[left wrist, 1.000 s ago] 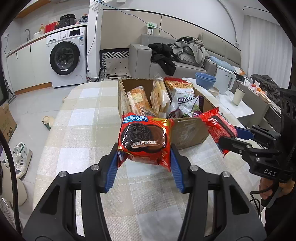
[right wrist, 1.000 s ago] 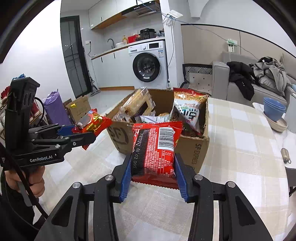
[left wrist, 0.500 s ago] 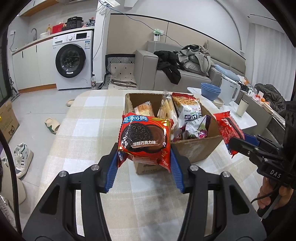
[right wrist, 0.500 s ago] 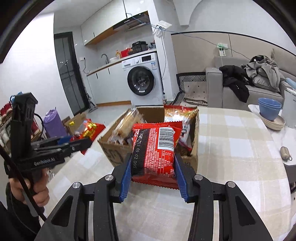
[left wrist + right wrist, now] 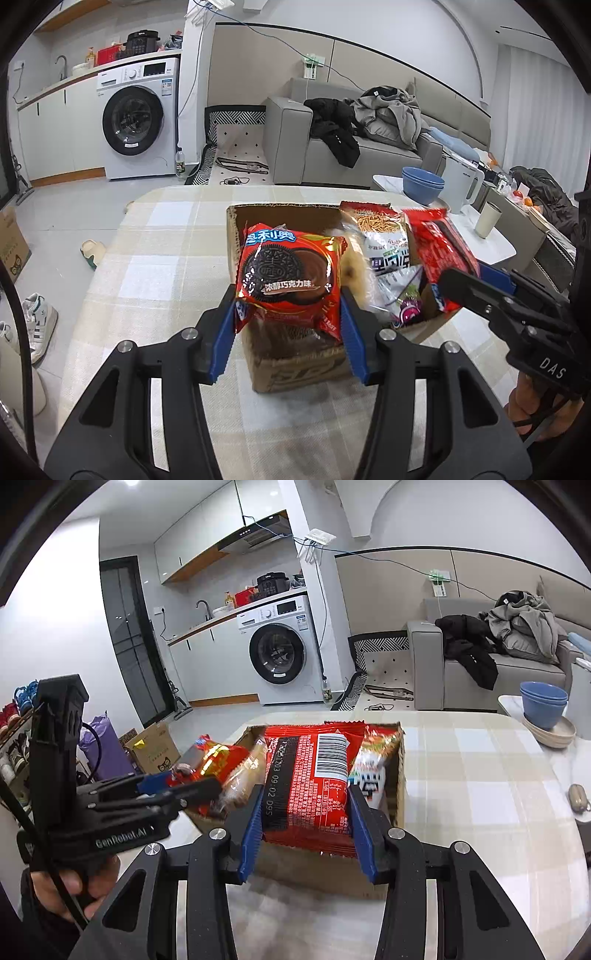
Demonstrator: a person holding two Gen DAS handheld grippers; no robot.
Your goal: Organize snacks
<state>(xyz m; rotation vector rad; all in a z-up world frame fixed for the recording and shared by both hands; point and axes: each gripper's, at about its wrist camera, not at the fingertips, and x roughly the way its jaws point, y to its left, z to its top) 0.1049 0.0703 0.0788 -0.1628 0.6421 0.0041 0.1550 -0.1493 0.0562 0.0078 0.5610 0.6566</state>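
My left gripper is shut on a red Oreo pack and holds it over the near left part of an open cardboard box. My right gripper is shut on a red snack packet with a barcode, held above the same cardboard box. Inside the box stand a noodle-snack bag, a bread pack and other bags. Each gripper shows in the other's view: the right gripper with its red packet, the left gripper with the Oreo pack.
The box stands on a table with a checked cloth. Blue bowls, a white kettle and a cup sit on a side table at the right. A small object lies on the cloth at the right. Sofa and washing machine behind.
Both grippers have moved forward and up with their packs, from in front of the box to over its near edge. The box now looks closer and lower in both views.
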